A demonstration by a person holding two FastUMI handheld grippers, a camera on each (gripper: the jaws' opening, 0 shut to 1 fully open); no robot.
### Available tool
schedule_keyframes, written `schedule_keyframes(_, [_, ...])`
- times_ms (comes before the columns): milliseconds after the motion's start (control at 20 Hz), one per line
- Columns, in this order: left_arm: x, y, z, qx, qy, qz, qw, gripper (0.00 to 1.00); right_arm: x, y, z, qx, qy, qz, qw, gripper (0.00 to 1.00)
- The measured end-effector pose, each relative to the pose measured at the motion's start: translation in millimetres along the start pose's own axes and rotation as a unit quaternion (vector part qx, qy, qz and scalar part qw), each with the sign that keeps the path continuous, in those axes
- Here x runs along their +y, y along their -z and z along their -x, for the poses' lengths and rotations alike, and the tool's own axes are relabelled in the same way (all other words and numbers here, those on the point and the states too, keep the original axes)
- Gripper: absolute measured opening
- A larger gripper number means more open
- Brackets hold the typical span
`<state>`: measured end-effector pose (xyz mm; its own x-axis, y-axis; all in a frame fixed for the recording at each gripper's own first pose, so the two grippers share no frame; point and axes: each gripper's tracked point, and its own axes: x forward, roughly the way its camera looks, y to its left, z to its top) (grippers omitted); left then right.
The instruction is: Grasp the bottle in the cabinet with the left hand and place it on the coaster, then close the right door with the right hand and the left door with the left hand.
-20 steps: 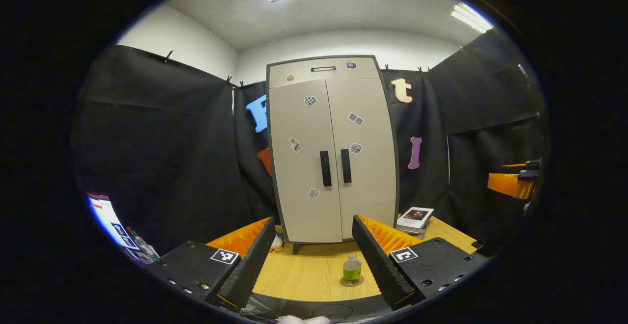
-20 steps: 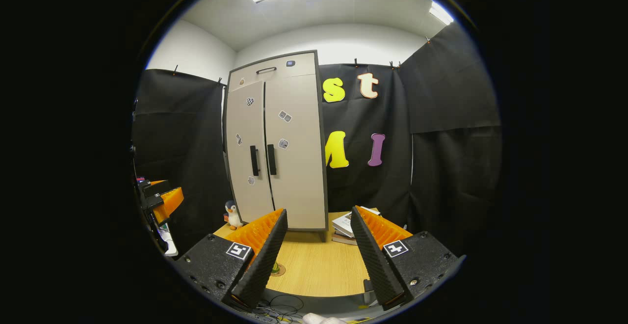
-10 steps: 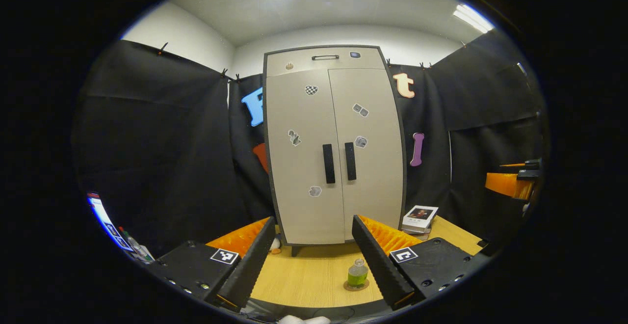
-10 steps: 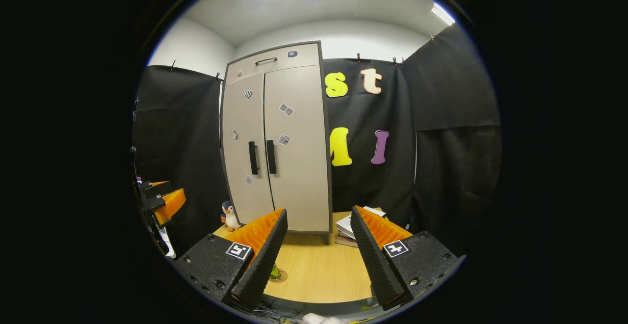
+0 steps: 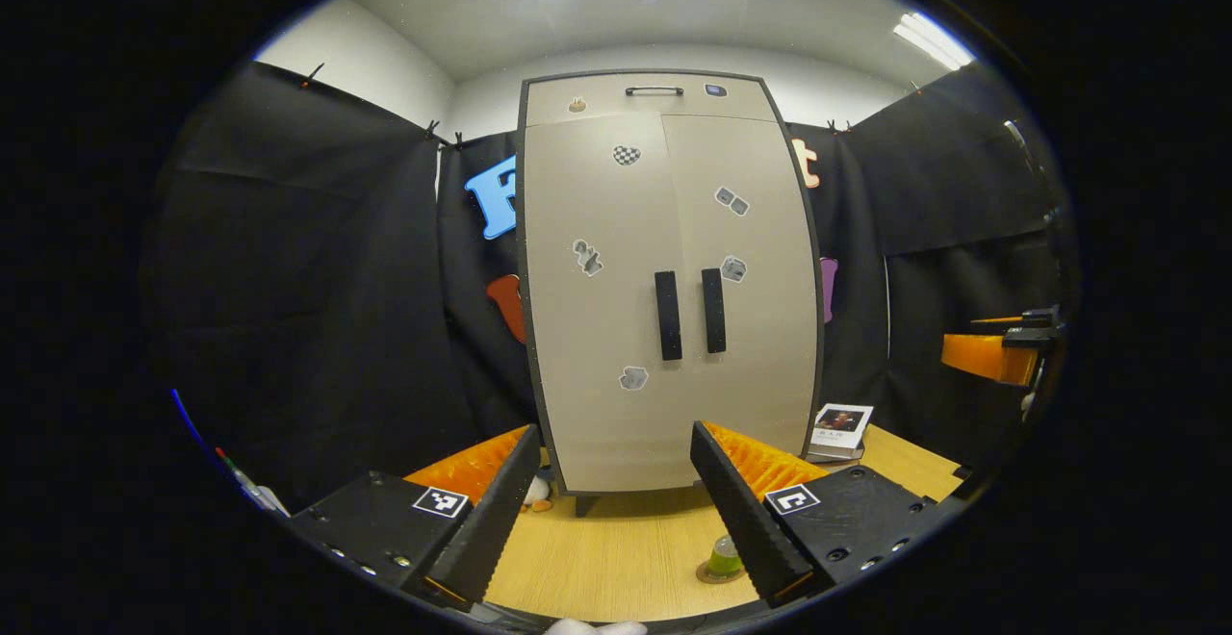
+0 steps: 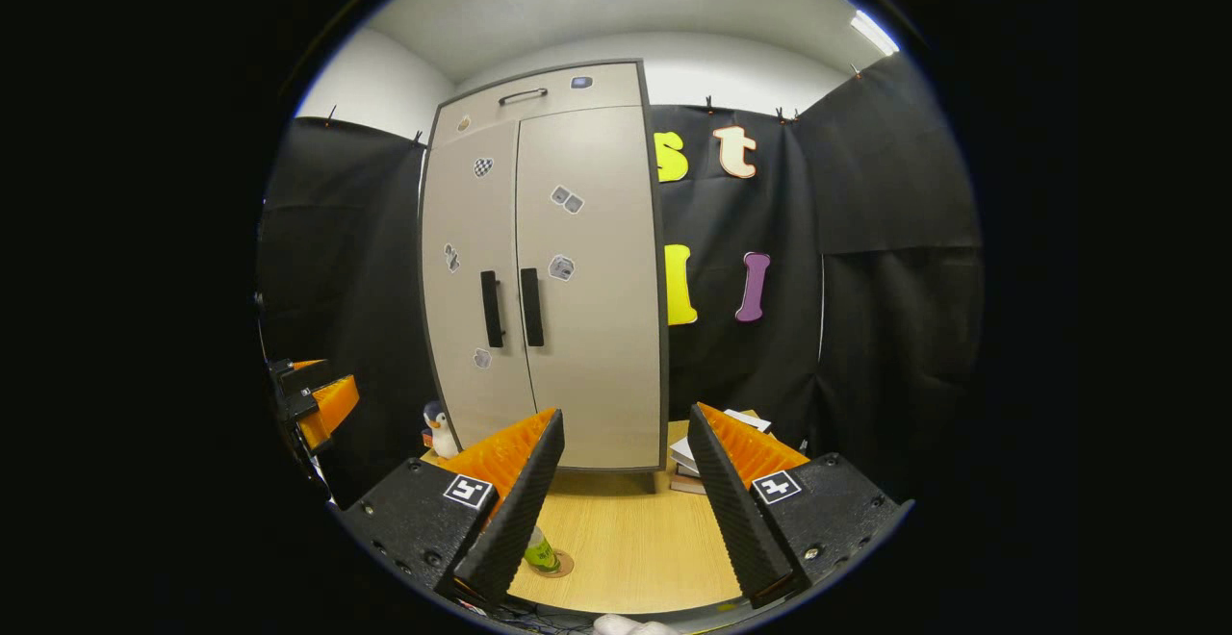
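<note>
Left gripper [image 5: 608,500] jaws apart, empty; right gripper [image 6: 616,495] likewise.

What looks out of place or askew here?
Nothing stands out. Both cabinet doors are shut flush, and the bottle stands upright on its coaster on the table.

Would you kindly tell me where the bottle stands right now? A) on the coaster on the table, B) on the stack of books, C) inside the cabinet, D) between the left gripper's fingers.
A: the bottle stands on the coaster on the table, in front of the shut cabinet.
</note>
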<state>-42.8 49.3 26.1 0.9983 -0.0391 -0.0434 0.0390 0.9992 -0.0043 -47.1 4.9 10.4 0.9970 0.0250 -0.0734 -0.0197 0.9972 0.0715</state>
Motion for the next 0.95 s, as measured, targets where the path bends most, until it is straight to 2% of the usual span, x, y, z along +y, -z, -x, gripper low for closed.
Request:
schedule_keyframes(250, [6,23,-24,0.008,0.024,0.008,1.0,0.96,21,14,-16,0.02,0.015,0.032,0.999,0.8])
schedule_keyframes(550, [14,46,-30,0.017,0.018,0.011,1.0,0.96,53,34,-38,0.049,-0.007,0.07,0.996,0.8])
schedule_keyframes(650, [19,48,-31,0.019,0.01,0.006,1.0,0.96,67,35,-48,0.049,-0.025,0.069,0.996,0.77])
schedule_keyframes(700, [23,47,-32,0.02,0.002,0.004,1.0,0.97,74,34,-53,0.047,-0.037,0.067,0.996,0.81])
schedule_keyframes(950, [34,34,-25,0.017,-0.04,0.001,0.999,0.96,75,19,-70,0.024,-0.066,0.056,0.996,0.81])
